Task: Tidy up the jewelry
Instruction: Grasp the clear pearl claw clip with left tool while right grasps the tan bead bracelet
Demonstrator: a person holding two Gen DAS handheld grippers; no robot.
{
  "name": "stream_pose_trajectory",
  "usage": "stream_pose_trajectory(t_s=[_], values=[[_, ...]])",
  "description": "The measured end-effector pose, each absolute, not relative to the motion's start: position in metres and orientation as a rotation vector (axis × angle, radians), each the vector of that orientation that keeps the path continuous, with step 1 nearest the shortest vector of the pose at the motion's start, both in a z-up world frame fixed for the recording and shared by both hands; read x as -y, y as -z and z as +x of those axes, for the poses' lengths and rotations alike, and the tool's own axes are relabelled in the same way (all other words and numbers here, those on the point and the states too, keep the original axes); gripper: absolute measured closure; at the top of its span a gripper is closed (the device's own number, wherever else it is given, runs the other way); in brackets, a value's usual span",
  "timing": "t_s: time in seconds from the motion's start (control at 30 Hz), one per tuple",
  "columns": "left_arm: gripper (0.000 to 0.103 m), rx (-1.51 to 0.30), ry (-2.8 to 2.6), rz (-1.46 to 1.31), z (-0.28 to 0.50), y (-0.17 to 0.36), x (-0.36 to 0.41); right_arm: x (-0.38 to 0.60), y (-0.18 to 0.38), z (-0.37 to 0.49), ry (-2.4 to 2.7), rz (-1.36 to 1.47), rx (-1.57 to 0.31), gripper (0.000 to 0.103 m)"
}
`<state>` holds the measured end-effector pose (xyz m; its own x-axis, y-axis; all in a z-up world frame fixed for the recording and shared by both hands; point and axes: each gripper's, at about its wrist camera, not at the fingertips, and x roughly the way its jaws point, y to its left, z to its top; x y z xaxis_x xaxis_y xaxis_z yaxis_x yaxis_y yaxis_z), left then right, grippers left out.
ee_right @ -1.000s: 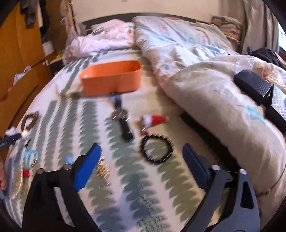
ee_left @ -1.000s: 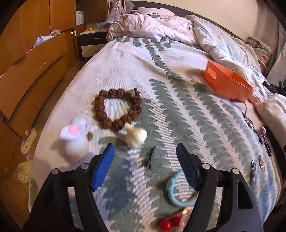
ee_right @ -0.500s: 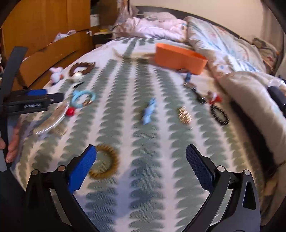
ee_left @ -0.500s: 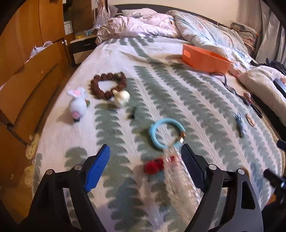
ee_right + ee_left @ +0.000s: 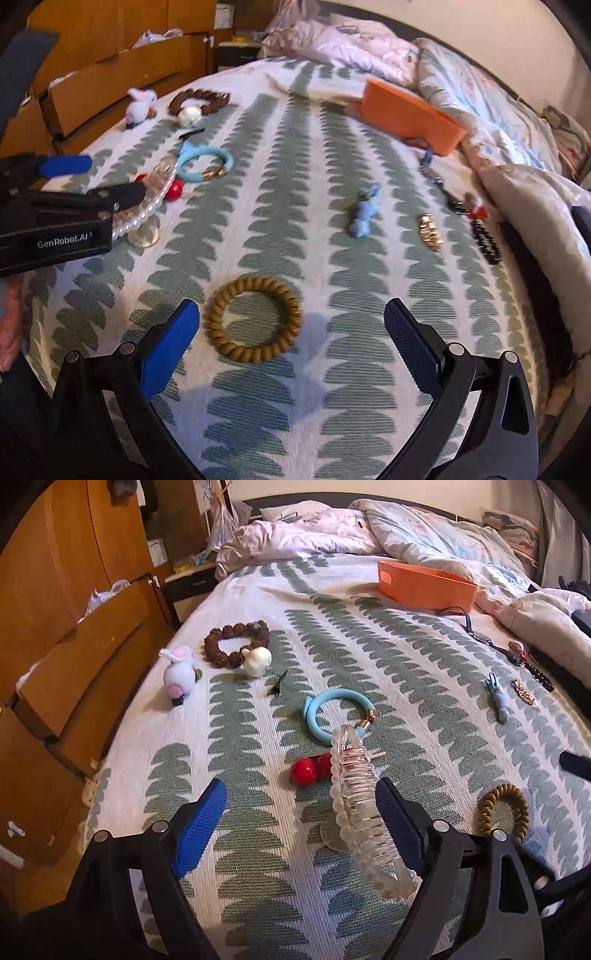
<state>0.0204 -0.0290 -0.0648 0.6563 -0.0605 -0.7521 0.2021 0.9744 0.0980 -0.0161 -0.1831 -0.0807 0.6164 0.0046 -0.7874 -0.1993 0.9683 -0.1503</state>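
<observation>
Bed cover (image 5: 369, 657): white weave with rows of grey-green scalloped leaf bands, spread flat over the bed.
Quilts (image 5: 424, 539): pale printed bedding, rumpled and heaped at the head end and along the right edge.
Pillow (image 5: 295, 511): white, at the headboard, partly under the pink-white quilt.
Headboard (image 5: 280, 502): dark, against a cream wall.
Wardrobe (image 5: 55, 572): orange-brown wood, along the left side of the bed.
Cardboard boxes (image 5: 96, 650): open, stacked between wardrobe and bed.
Nightstand (image 5: 192, 587): dark front, beside the head of the bed, small clutter on top.
Plastic bag (image 5: 221, 524): clear, hanging above the nightstand.
</observation>
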Motion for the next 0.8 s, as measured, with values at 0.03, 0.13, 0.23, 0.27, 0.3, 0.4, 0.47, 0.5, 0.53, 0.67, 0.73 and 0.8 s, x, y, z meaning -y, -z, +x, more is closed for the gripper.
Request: stream_pose_trajectory(t_s=[0.03, 0.13, 0.23, 0.27, 0.3, 0.4, 0.47, 0.5, 0.53, 0.67, 0.73, 0.8], values=[[0.021, -0.848, 0.155, 0.175, 0.021, 0.065, 0.029, 0.181, 0.083, -0.015, -0.118, -0.238, -0.906, 0.003], [0.021, -0.866, 0.182, 0.133, 0.020, 0.064, 0.025, 0.175, 0.090, -0.010, -0.109, -0.254, -0.926, 0.003], [0.021, -0.854, 0.200, 0.111, 0.019, 0.059, 0.026, 0.171, 0.095, -0.008, -0.114, -0.261, -0.937, 0.003], [0.021, -0.848, 0.205, 0.112, 0.019, 0.058, 0.027, 0.171, 0.097, -0.007, -0.106, -0.263, -0.942, 0.003], [0.021, -0.851, 0.213, 0.110, 0.019, 0.058, 0.028, 0.171, 0.099, -0.006, -0.103, -0.262, -0.948, 0.003], [0.021, -0.867, 0.238, 0.092, 0.019, 0.060, 0.031, 0.177, 0.099, -0.005, -0.103, -0.228, -0.956, 0.003], [0.021, -0.872, 0.244, 0.113, 0.018, 0.064, 0.037, 0.182, 0.101, -0.003, -0.109, -0.186, -0.976, 0.003], [0.021, -0.875, 0.238, 0.136, 0.018, 0.068, 0.040, 0.184, 0.103, -0.002, -0.112, -0.164, -0.986, 0.003], [0.021, -0.879, 0.232, 0.153, 0.020, 0.071, 0.044, 0.187, 0.104, 0.000, -0.115, -0.137, -0.995, 0.003], [0.021, -0.934, 0.216, 0.174, 0.027, 0.088, 0.049, 0.188, 0.104, 0.001, -0.120, -0.128, -1.001, 0.003], [0.021, -0.965, 0.209, 0.167, 0.031, 0.095, 0.049, 0.188, 0.104, 0.000, -0.121, -0.119, -1.001, 0.004], [0.021, -0.982, 0.206, 0.153, 0.035, 0.099, 0.047, 0.192, 0.104, 0.000, -0.113, -0.097, -0.998, 0.011]])
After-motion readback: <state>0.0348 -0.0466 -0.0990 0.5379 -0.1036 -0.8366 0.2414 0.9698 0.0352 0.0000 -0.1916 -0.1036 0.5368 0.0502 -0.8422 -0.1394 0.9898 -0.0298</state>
